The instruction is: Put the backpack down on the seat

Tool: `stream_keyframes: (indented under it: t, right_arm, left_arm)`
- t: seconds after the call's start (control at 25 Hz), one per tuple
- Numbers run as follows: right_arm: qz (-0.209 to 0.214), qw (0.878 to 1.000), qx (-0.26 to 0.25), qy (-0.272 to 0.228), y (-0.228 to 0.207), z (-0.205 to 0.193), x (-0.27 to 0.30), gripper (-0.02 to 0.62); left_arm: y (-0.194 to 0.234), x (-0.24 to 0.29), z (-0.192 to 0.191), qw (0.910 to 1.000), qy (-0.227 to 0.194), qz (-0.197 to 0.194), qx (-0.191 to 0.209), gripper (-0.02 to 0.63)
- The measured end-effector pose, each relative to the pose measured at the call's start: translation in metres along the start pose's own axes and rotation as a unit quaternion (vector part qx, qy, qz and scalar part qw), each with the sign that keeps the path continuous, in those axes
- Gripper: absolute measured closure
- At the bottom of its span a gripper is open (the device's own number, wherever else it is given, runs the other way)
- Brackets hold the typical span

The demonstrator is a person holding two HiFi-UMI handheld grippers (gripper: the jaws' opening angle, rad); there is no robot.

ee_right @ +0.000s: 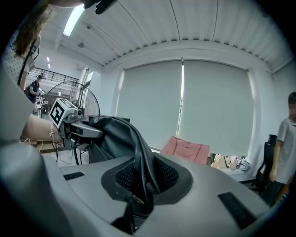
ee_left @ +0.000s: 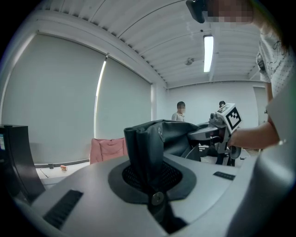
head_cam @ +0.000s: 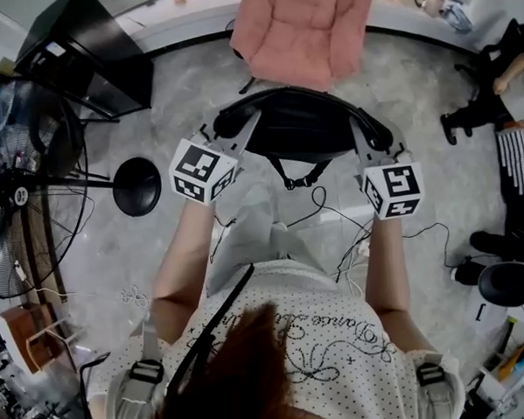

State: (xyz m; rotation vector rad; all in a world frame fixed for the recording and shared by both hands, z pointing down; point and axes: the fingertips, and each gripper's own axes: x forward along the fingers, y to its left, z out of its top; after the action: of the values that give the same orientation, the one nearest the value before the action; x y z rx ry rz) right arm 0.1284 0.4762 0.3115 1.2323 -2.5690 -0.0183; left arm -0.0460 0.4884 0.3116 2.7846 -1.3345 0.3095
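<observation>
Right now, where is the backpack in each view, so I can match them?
Head view: backpack, upper centre, below the pink chair.
Left gripper view: backpack at centre, clamped by the left gripper; pink chair left of it.
Right gripper view: backpack left of centre, clamped by the right gripper; pink chair right of it.
Shared landmark: the pink chair.

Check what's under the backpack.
The backpack hangs above grey floor; its strap dangles below, black cables lie nearer the person. The pink seat is beyond it, not under. The floor directly beneath is covered.
</observation>
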Motion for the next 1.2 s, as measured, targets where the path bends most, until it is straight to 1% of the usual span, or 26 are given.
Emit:
stream_keyframes:
  t: [0.12,0.32,0.56,0.84,1.2]
  right_arm:
    - [0.000,1.000,0.002,0.000,-0.010,0.000,0.017,0.534]
    - [-0.005,1.000,0.004,0.007,-0.024,0.004,0.053,0.534]
    - [-0.024,1.000,0.009,0.011,-0.061,0.011,0.096,0.534]
    - [-0.043,0.999,0.011,0.006,-0.102,0.038,0.140,0.532]
    - [-0.040,0.999,0.007,0.007,-0.134,0.047,0.186,0.534]
  left_arm:
    - [0.014,0.014,-0.002,1.0000,0.000,0.001,-0.001,0.577]
    - [0.049,0.038,-0.004,1.0000,-0.004,-0.003,-0.006,0.577]
    - [0.088,0.089,0.002,0.9997,-0.015,-0.020,-0.005,0.577]
    - [0.135,0.138,0.030,0.9989,-0.024,-0.040,0.003,0.578]
    - [0.173,0.177,0.035,0.9991,-0.027,-0.033,0.004,0.579]
